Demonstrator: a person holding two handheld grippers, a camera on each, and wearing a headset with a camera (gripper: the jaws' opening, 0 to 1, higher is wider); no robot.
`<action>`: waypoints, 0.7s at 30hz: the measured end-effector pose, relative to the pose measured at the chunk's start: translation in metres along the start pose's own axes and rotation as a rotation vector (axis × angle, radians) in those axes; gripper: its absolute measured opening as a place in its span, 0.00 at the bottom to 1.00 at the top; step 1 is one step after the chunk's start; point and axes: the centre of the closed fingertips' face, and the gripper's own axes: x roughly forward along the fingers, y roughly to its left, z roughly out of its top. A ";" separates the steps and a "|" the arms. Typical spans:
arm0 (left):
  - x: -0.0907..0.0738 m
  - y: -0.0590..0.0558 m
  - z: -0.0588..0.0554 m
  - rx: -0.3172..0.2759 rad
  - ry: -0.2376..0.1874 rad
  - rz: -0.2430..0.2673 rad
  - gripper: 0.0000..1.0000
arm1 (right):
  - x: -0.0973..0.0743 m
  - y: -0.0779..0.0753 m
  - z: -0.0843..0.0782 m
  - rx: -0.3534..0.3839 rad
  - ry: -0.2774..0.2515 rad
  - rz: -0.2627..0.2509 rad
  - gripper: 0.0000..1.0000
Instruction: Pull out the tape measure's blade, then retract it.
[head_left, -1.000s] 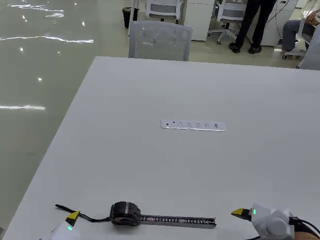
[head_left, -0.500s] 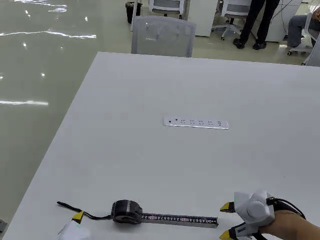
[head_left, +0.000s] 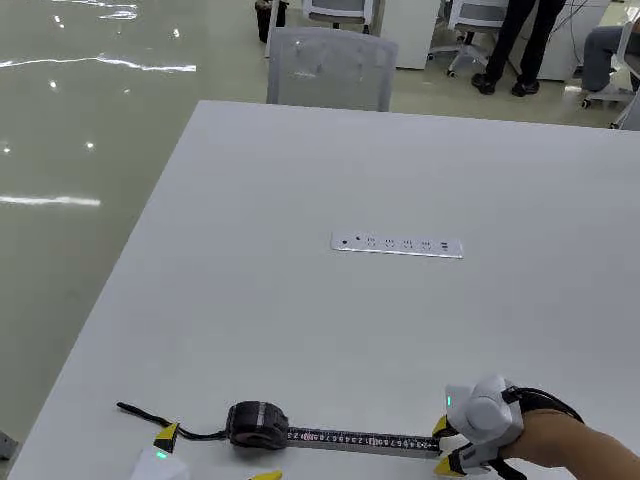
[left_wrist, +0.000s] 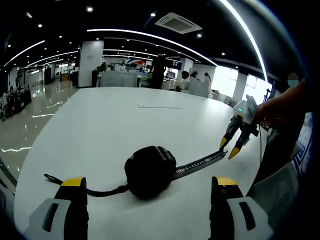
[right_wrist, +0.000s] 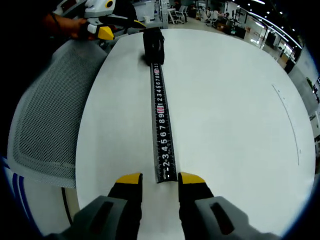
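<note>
Head view: the tape measure (head_left: 255, 424) lies at the table's (head_left: 300, 200) near edge, its blade (head_left: 360, 440) drawn out toward the right gripper (head_left: 443, 447), which is held level. Left gripper view: the left gripper (left_wrist: 149, 180) is spread wide and empty, just short of the case. Right gripper view: the jaws are parted, flanking the blade's tip without clamping it.

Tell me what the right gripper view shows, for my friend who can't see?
A tape measure's blade lies pulled out across a white table, its end between the open yellow-tipped jaws of the right gripper. Its black case sits at the far end, near the left gripper.
</note>
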 end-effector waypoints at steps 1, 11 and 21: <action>-0.001 -0.001 -0.001 -0.001 0.002 -0.001 1.00 | 0.000 -0.001 0.000 -0.004 0.003 0.000 0.26; 0.000 0.000 0.000 0.007 -0.009 0.008 1.00 | 0.003 -0.006 -0.003 0.016 0.008 -0.016 0.15; 0.010 0.003 0.007 0.007 -0.007 0.093 1.00 | 0.005 -0.008 -0.002 0.024 0.071 -0.021 0.14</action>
